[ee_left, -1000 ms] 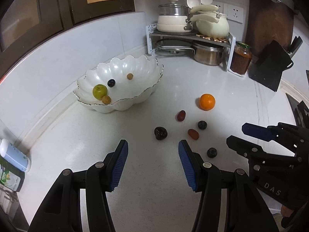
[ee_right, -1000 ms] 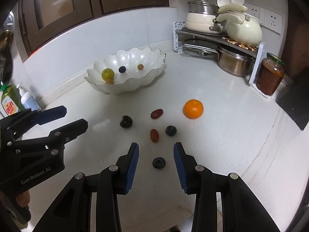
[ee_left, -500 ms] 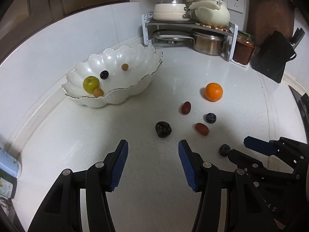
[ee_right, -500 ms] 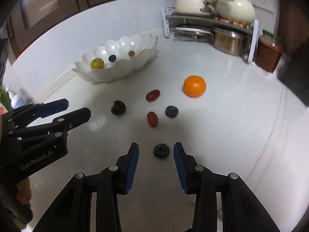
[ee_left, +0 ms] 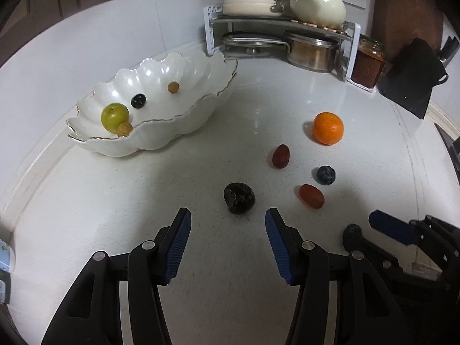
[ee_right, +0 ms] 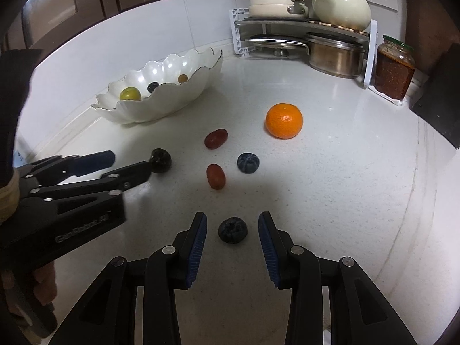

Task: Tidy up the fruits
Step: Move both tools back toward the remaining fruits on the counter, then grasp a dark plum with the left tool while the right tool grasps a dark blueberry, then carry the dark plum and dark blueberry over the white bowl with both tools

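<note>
Both grippers are hovering low over the white countertop [ee_left: 115, 201]. The left gripper [ee_left: 228, 224] is holding its fingers spread with the dark wrinkled fruit [ee_left: 239, 198] just ahead of the tips — nothing touching. The right gripper [ee_right: 232, 227] is standing with its pads apart on either side of a blueberry [ee_right: 232, 230], gaps showing on both sides. Beyond are lying two red grape-like fruits [ee_right: 215, 139], a second blueberry [ee_right: 248, 163] and an orange [ee_right: 284, 120]. The scalloped white bowl [ee_left: 184, 126] is sitting further back, holding a green fruit [ee_left: 114, 116] and three small ones
</note>
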Demonstrator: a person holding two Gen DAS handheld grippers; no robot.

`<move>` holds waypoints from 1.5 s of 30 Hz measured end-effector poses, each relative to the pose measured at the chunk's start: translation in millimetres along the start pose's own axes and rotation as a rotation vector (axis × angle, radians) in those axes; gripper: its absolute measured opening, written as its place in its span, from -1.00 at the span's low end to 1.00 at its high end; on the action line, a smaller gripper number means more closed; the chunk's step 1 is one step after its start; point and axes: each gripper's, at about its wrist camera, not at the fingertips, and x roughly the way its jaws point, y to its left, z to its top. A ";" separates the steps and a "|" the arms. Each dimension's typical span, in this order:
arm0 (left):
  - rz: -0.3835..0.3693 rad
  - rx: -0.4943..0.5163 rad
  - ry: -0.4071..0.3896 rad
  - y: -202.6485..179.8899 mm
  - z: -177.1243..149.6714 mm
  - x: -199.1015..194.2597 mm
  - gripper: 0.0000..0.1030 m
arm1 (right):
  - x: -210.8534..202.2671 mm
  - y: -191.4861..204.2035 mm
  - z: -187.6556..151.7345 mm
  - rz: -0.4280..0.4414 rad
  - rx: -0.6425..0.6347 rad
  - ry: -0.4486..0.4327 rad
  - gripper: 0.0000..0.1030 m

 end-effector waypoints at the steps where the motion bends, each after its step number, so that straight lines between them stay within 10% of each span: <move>1: -0.002 -0.003 0.004 -0.1 1.0 3.4 0.03 | 1.2 0.1 -0.4 -0.001 0.002 0.001 -0.25; 14: 0.002 -0.004 0.021 -8.1 6.2 25.1 -0.06 | 6.3 -1.6 -4.4 0.009 0.011 -0.005 -0.44; 23: 0.004 -0.002 0.056 -10.9 8.9 36.3 -0.47 | 8.3 -3.9 -3.7 0.022 0.014 0.002 -0.52; 45: 0.043 -0.068 -0.012 -6.6 -4.6 -19.0 -0.52 | -16.0 -5.8 11.9 0.036 -0.022 -0.059 -0.52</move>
